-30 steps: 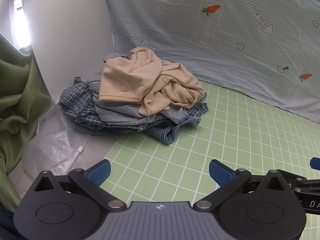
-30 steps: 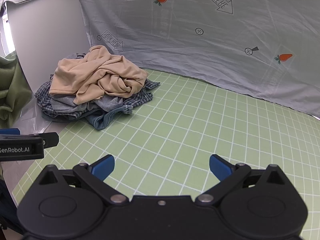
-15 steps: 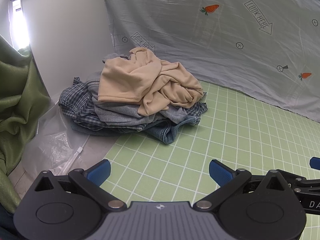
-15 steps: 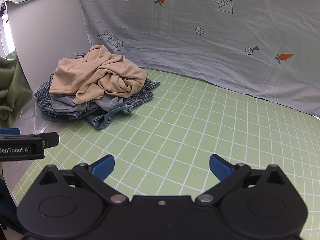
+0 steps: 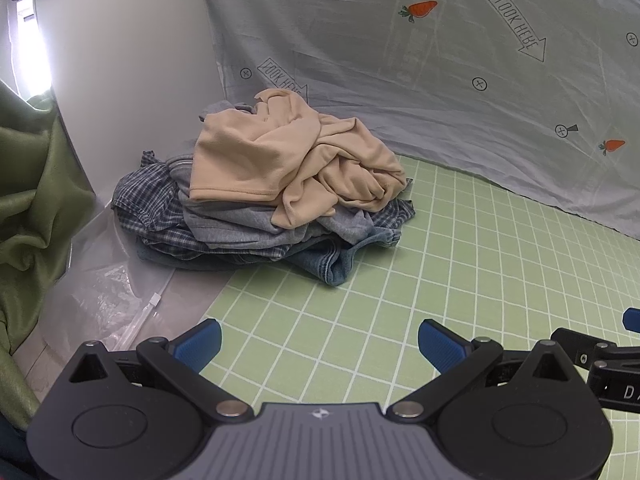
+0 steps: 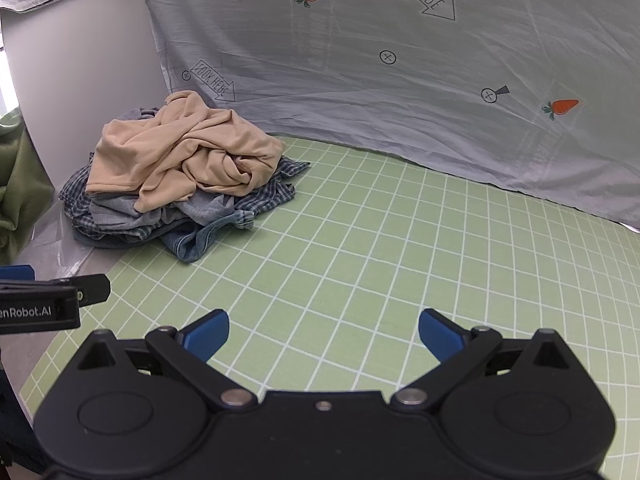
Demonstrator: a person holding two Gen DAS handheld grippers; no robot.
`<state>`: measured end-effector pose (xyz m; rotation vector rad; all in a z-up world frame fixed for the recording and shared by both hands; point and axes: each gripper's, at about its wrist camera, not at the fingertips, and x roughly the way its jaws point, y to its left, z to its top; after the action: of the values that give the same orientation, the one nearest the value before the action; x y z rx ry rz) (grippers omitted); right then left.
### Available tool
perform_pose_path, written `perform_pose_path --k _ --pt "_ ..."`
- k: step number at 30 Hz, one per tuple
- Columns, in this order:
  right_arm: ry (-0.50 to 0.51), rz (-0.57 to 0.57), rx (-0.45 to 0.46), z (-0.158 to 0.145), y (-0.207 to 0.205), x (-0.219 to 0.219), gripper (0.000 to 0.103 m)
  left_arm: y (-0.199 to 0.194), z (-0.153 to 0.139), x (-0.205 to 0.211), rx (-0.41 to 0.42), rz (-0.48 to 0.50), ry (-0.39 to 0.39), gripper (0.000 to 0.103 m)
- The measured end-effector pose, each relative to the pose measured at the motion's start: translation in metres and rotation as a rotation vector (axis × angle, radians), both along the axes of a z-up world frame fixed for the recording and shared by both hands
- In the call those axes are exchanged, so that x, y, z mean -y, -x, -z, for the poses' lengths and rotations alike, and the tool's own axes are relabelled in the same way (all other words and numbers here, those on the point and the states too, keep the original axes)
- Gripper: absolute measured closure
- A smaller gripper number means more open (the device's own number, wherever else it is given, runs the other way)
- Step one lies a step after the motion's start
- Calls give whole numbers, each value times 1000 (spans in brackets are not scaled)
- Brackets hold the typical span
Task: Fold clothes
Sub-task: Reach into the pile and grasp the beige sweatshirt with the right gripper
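Item one: we hold the left gripper at the bottom of its own view, blue fingers spread wide and grasping nothing, above the green grid mat.

Item two: the right gripper sits likewise at the bottom centre of its frame, fingers released and empty, with bare mat between the pads.

Item three: the clothes pile, left of centre in both views, well apart from both grippers. It rests at the mat's far left corner, partly off the mat on the grey surface. On top lies a crumpled beige shirt; under it we count a grey garment, a blue checked shirt and denim at the base.

Item four: a clear plastic bag in the lower left of the left view, just beside the pile; green fabric along the left edge; a printed grey sheet as backdrop.

Risks, as we judge them. No folding has begun; the first garment has yet to be lifted.
- The beige shirt is bunched on itself, so a pinch into a fold may catch two layers and bring it up twisted.
- A deep grasp could also catch the grey garment beneath and drag the stack.
- Pulling towards the mat's centre may tumble the pile, since the layers overhang one another.
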<state>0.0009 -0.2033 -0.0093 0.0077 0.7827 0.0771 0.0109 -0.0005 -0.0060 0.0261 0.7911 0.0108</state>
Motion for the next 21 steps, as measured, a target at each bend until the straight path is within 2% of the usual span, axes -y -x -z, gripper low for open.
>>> perform_pose_path --k 4,9,15,21 --pt "11 -6 9 -3 -16 1 1 -16 -5 -3 11 -5 -3 0" --pt "36 -14 36 -10 -55 -3 1 -59 -13 -17 28 -49 -6 0" --pt "48 -47 47 -8 -119 -17 2 -125 -15 -46 54 -116 -15 0" --pt "48 -91 16 12 -193 -40 7 -187 1 -81 13 -191 10 0"
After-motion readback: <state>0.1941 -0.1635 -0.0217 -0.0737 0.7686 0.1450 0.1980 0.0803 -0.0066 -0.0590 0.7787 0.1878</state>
